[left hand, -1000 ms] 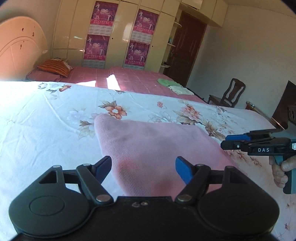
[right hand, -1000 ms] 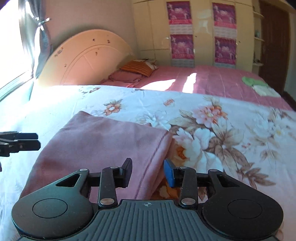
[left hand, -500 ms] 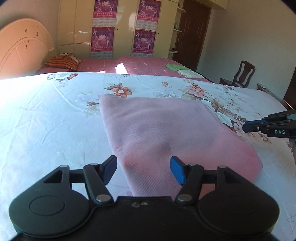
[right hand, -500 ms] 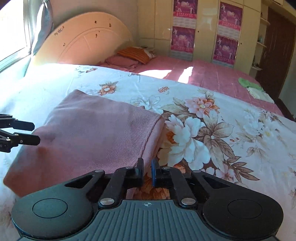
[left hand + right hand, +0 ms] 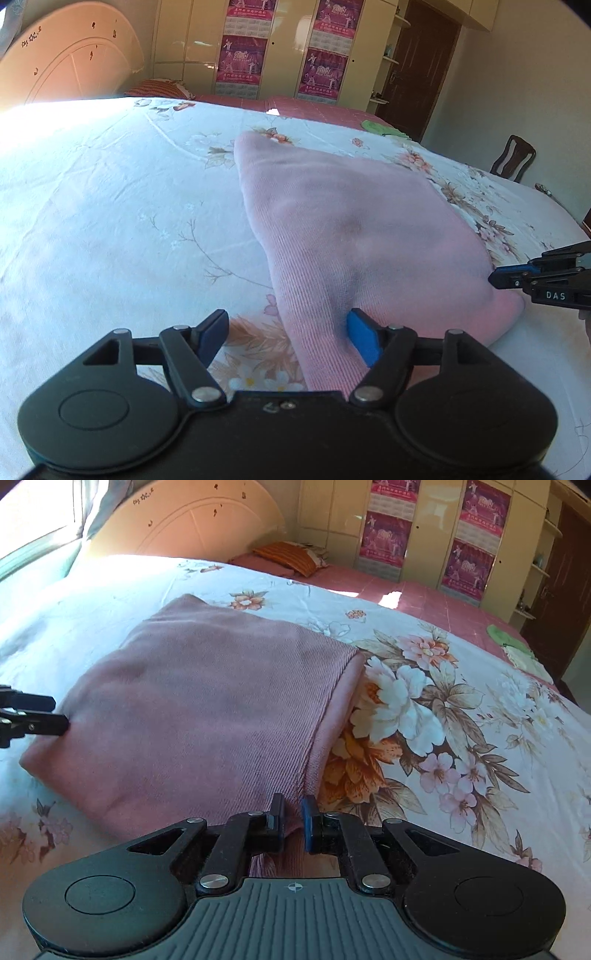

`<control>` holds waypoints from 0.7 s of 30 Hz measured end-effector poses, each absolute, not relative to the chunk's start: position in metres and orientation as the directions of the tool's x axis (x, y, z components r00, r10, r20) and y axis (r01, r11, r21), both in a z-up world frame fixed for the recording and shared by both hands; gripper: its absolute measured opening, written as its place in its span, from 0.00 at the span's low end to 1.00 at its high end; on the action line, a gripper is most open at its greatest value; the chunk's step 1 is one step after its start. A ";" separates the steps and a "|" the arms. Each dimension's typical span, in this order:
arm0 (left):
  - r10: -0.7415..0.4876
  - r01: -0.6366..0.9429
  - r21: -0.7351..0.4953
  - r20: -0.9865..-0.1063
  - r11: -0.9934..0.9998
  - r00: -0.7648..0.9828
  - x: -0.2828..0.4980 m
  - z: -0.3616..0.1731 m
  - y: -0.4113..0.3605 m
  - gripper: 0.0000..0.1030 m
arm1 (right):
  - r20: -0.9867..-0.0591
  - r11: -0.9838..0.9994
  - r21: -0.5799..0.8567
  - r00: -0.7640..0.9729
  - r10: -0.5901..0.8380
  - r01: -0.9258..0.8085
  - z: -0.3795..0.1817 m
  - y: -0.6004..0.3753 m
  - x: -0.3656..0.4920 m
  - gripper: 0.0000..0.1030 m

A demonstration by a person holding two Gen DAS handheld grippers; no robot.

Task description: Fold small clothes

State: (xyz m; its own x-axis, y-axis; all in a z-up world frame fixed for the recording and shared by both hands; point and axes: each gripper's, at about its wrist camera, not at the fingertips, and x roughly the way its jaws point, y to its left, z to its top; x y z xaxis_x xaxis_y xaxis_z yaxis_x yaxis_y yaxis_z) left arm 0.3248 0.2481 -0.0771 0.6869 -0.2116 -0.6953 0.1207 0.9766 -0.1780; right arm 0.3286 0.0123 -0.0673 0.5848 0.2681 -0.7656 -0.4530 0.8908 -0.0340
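A bed [image 5: 480, 709] under a white floral sheet [image 5: 110, 221] carries a folded pink garment [image 5: 207, 709] lying flat on it

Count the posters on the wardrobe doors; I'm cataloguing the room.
4: in the right wrist view, two stacked on the left door panel, two stacked on the right. Others may be out of frame.

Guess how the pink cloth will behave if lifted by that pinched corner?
Likely floppy: the pink cloth lies limp and bunches between the fingers of the right gripper. Probably light, since it looks like thin ribbed knit. It may sag and unfold, because the left gripper is opening around its other corner without pinching it.
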 end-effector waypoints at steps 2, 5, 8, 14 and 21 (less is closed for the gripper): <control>-0.219 0.100 -0.209 -0.687 0.973 0.693 0.323 -0.083 0.251 0.75 | -0.765 0.893 -0.017 0.581 0.279 -0.450 -0.068 0.008 0.330 0.07; -0.190 0.093 -0.175 -0.692 0.980 0.697 0.319 -0.080 0.247 0.75 | -0.758 0.885 -0.044 0.592 0.273 -0.464 -0.069 0.009 0.328 0.09; -0.153 0.073 -0.142 -0.704 0.987 0.694 0.310 -0.072 0.243 0.74 | -0.745 0.907 -0.083 0.630 0.218 -0.413 -0.067 0.001 0.325 0.31; -0.120 0.012 -0.164 -0.669 0.986 0.733 0.267 -0.063 0.253 0.72 | -0.684 0.915 0.122 0.636 0.358 -0.384 -0.039 -0.018 0.298 0.31; -0.082 -0.020 -0.133 -0.717 0.991 0.692 0.271 -0.066 0.248 0.71 | -0.731 0.904 0.189 0.560 0.391 -0.384 -0.063 -0.008 0.307 0.03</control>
State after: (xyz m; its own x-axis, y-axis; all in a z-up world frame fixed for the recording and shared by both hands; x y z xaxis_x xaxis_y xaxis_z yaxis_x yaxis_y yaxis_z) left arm 0.2707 0.2480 -0.0659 0.6921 -0.0823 -0.7170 -0.0201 0.9909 -0.1331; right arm 0.3066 -0.0084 -0.0632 0.5596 0.3907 -0.7309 -0.3843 0.9037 0.1889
